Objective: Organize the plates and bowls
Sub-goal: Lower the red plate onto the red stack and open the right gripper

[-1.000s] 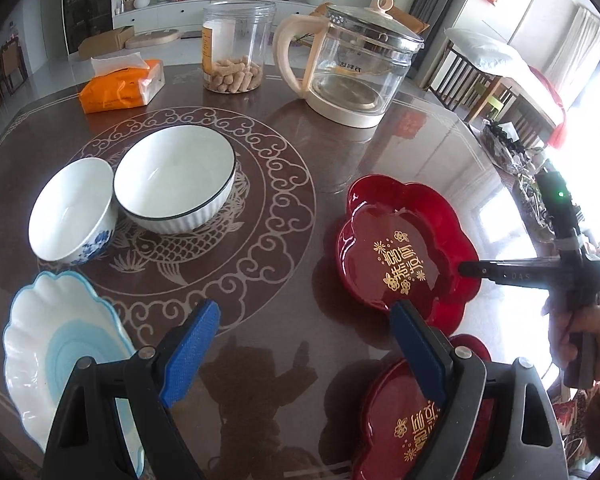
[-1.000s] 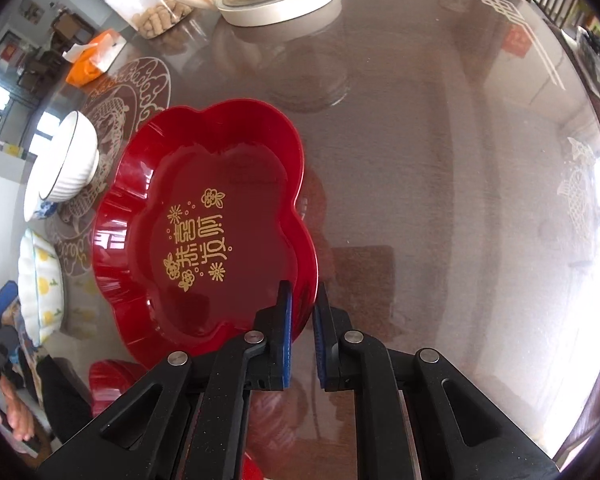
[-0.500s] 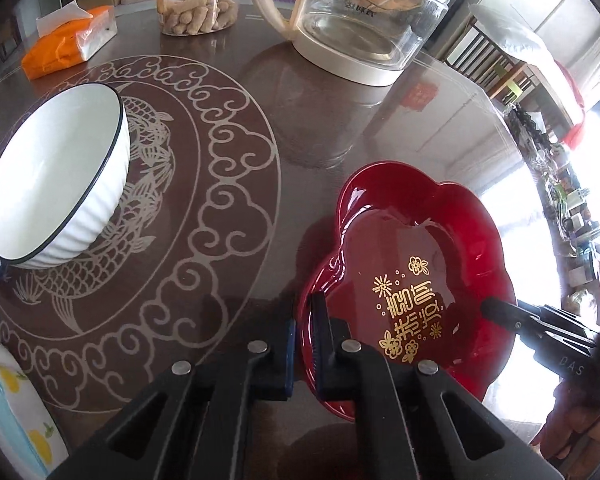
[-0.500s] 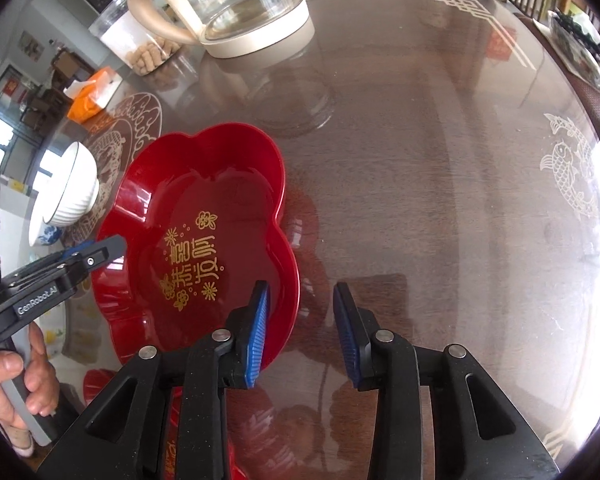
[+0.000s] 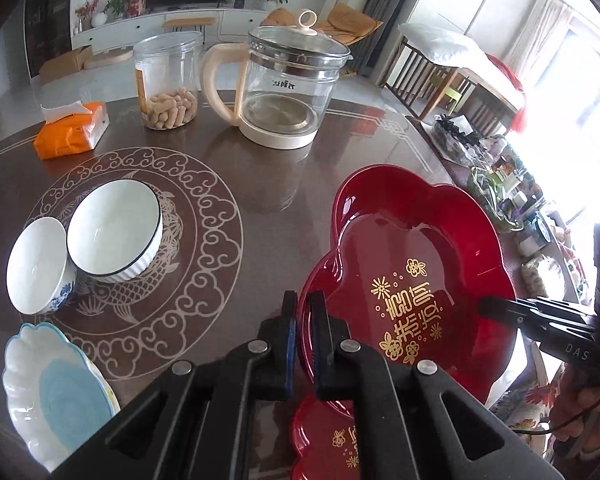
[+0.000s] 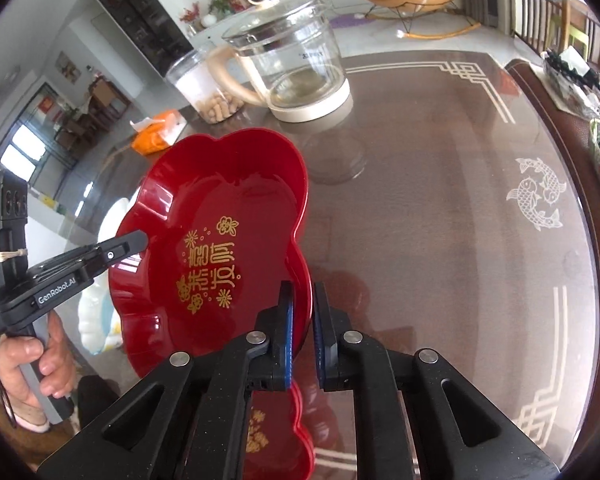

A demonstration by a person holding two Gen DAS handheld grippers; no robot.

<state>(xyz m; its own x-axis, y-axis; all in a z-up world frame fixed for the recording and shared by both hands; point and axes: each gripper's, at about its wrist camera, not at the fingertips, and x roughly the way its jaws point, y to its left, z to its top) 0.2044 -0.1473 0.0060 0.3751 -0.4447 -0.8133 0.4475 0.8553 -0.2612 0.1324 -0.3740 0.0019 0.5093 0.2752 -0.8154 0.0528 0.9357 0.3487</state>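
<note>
Now red plate [image 5: 412, 248] between both tongs.

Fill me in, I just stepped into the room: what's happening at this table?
A person is tidying dishes with a hand-held gripper in each hand. Both the left hand-held gripper and the right hand-held gripper are clamped on opposite rims of one red flower-shaped plate, held tilted above the table over a second red plate. Two white bowls and a blue-and-white plate sit untouched to the left.
</note>
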